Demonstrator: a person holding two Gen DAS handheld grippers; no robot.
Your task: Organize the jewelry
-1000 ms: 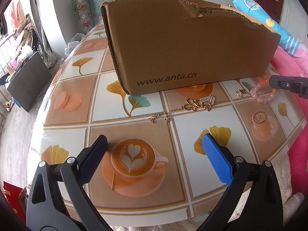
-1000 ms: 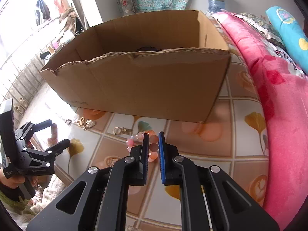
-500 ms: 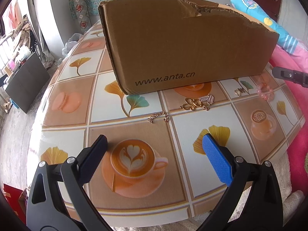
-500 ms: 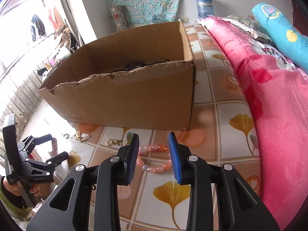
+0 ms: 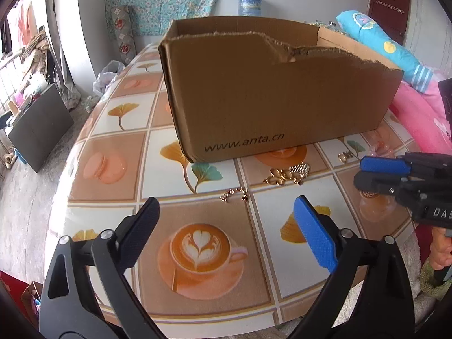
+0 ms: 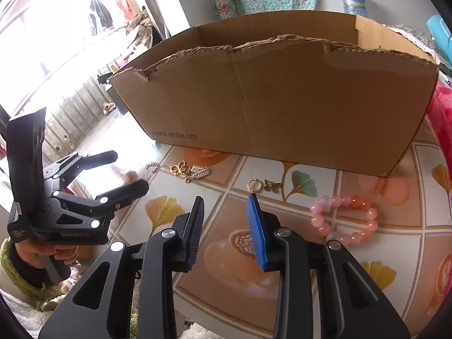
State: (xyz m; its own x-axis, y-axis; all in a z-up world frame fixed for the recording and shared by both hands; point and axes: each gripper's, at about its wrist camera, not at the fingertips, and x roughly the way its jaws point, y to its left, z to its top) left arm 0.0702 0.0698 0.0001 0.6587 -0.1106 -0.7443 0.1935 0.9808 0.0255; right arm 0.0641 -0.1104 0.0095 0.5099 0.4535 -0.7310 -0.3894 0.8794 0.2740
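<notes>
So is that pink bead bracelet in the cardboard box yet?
No, out. The pink bead bracelet lies on the tablecloth in front of the cardboard box, apart from both tools.

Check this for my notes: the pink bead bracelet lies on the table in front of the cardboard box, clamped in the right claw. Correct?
Not quite. The pink bead bracelet does lie on the table in front of the cardboard box, but the right claw is empty beside it, as the right wrist view shows.
</notes>
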